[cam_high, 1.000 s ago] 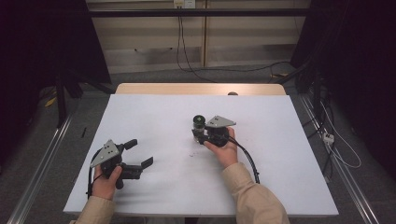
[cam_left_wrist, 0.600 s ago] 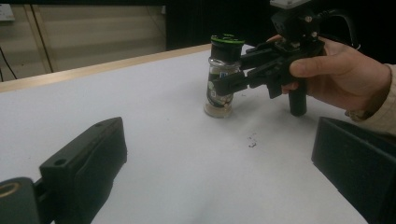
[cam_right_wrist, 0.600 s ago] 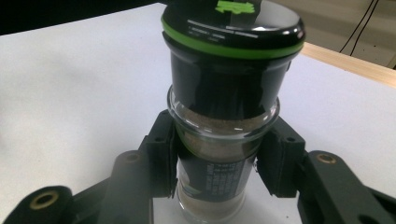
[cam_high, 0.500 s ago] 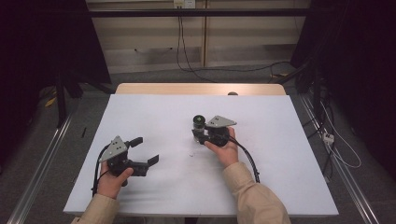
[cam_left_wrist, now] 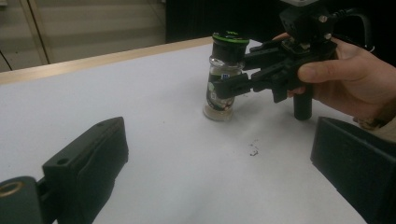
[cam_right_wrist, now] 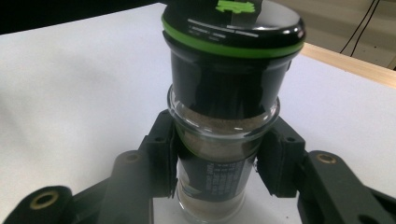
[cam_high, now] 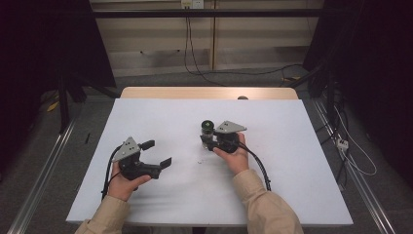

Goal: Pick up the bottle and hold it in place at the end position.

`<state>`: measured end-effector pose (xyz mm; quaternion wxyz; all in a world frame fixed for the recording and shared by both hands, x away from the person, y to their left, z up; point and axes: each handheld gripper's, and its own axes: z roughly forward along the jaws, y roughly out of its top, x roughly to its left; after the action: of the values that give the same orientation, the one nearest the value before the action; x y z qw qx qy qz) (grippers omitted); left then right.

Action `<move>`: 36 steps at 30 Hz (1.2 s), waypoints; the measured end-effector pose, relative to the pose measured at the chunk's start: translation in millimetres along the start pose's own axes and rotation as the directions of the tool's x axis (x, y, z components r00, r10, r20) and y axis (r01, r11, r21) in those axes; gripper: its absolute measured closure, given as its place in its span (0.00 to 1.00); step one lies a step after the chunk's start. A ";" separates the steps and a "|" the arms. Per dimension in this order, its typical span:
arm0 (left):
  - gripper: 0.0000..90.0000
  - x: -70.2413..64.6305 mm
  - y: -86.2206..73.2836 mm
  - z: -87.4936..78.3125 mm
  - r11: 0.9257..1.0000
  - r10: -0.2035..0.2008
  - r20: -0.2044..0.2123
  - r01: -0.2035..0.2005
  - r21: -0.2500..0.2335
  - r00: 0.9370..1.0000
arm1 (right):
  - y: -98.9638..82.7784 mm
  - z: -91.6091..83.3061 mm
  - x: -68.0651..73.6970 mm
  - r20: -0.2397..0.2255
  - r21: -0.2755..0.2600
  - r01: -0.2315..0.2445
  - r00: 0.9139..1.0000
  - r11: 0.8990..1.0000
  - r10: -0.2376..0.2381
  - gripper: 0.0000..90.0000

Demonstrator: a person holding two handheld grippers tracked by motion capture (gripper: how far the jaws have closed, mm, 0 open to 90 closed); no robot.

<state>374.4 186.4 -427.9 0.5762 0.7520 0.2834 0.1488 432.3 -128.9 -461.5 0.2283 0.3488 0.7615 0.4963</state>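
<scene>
On the white table (cam_high: 292,165) the right gripper (cam_high: 208,140) clamps its 2 jaws on the upright glass spice jar (cam_high: 208,130), whose label stays unreadable even close up, while the left gripper (cam_high: 157,153) hangs wide open and empty, near tiny dark specks (cam_left_wrist: 253,150).

1. The counter (cam_high: 292,161) has a white top, with a pale wooden edge (cam_high: 209,92) along its 12 o'clock side.
2. A grey floor (cam_high: 44,146) surrounds it.
3. At 12 o'clock stands a beige panelled wall (cam_high: 253,39); black cables (cam_high: 187,29) hang down it and trail across the floor toward 2 o'clock.
4. Dark curtains (cam_high: 44,44) close off 9 to 11 o'clock, and more dark drapery (cam_high: 375,73) fills 1 to 3 o'clock.
5. Metal rails (cam_high: 44,170) run along the floor at 8 o'clock and at 4 o'clock.
6. A white power strip (cam_high: 342,144) with a pale cord lies at 3 o'clock.
7. The light is dim and even.
</scene>
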 end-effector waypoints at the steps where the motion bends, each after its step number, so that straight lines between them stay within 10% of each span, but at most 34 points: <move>1: 0.04 -0.5 1.0 1.9 1.000 0.000 -0.003 0.000 0.002 1.000 | 0.2 -0.1 0.1 0.001 0.001 0.001 1.000 1.000 -0.001 0.59; 36: 0.16 5.3 22.5 59.2 0.995 -0.027 0.026 0.024 0.101 0.999 | 0.4 0.2 0.0 0.000 0.005 0.002 1.000 1.000 -0.002 0.59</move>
<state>416.9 139.3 -424.3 0.5432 0.7785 0.2920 0.1164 432.6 -128.7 -461.2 0.2281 0.3485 0.7632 0.4940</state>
